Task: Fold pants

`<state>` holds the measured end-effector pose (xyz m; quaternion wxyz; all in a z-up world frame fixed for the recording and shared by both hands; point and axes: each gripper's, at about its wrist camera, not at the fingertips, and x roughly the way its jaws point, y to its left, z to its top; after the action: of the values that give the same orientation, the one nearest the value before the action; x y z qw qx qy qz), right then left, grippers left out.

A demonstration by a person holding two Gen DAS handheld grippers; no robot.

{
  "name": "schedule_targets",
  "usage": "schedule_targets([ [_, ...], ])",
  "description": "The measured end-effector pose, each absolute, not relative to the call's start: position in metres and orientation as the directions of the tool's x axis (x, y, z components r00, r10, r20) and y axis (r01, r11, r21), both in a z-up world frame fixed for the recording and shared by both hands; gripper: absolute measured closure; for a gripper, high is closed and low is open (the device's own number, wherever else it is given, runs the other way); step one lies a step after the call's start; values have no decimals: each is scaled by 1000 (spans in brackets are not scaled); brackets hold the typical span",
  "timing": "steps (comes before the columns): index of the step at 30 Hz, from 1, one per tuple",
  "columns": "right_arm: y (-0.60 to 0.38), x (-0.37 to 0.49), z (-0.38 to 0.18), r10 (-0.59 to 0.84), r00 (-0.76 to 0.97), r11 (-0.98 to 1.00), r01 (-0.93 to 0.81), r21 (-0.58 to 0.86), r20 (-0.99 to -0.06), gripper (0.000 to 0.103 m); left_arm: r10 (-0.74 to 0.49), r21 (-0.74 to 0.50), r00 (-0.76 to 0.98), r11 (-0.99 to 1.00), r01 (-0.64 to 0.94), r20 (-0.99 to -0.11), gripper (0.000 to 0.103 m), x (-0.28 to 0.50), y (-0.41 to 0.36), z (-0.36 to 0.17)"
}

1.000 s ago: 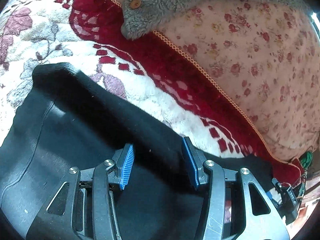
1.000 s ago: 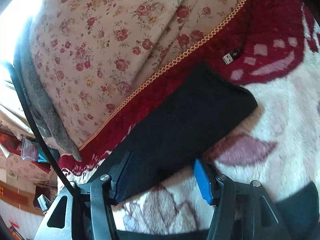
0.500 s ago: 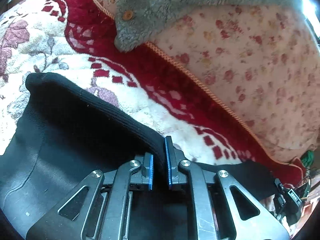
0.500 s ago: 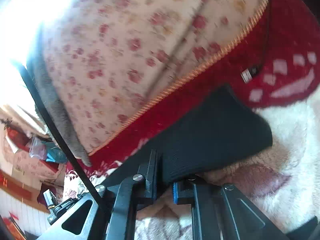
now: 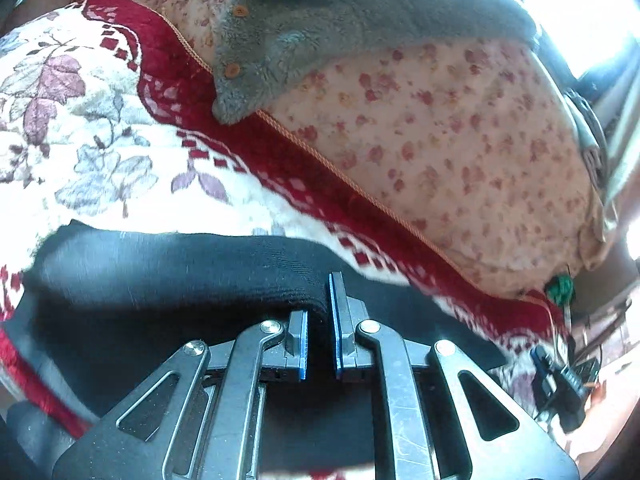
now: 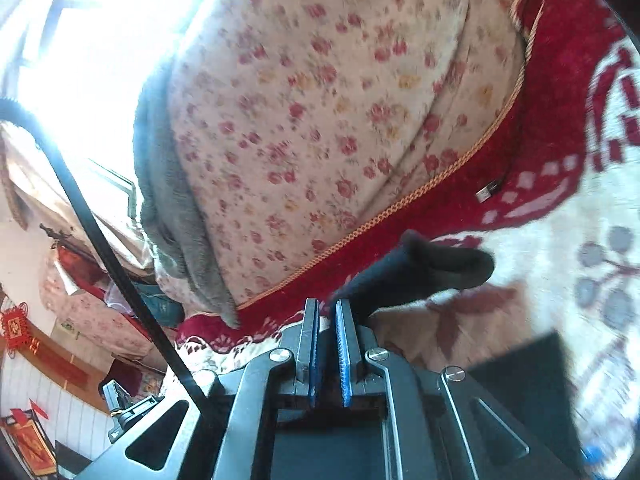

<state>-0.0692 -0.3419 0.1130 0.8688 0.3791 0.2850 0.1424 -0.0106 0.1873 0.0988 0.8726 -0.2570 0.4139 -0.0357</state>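
Since a second ago we have both tongs pressed together on the pants [image 5: 168, 280], lifting black fabric off the floral blanket [image 5: 100, 152]. Far: flowered quilt [image 5: 460, 140], grey fleece [image 5: 360, 8], USB plug [image 6: 489, 191]. Left tongs [image 5: 318, 316] pinch the ribbed edge; right tongs [image 6: 327, 320] pinch the pants end.

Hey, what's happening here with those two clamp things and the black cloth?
A person is folding black pants on a red and white blanket, using a handheld gripper in each hand. The left gripper is shut on a ribbed edge of the pants, and the right gripper is shut on another edge, whose end sticks up off the blanket. A floral quilt lies behind, with a grey fleece on top. The fold isn't laid down yet.
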Motion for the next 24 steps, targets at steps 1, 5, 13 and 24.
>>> schedule_targets([
  [1, -345, -76, 114, 457, 803, 673, -30, 739, -383, 95, -272, -469, 654, 871, -144, -706, 95, -17, 185, 98],
  [5, -355, -102, 97, 440, 782, 680, 31, 733, -441, 95, -250, -445, 650, 882, -152, -717, 95, -34, 183, 89],
  [13, -337, -81, 53, 552, 681, 567, 115, 816, -480, 63, -235, -442, 654, 881, -169, -719, 95, -33, 184, 92],
  [24, -340, -35, 29, 515, 723, 539, 145, 830, -461, 97, -222, -424, 656, 891, -164, -721, 95, -30, 184, 96],
])
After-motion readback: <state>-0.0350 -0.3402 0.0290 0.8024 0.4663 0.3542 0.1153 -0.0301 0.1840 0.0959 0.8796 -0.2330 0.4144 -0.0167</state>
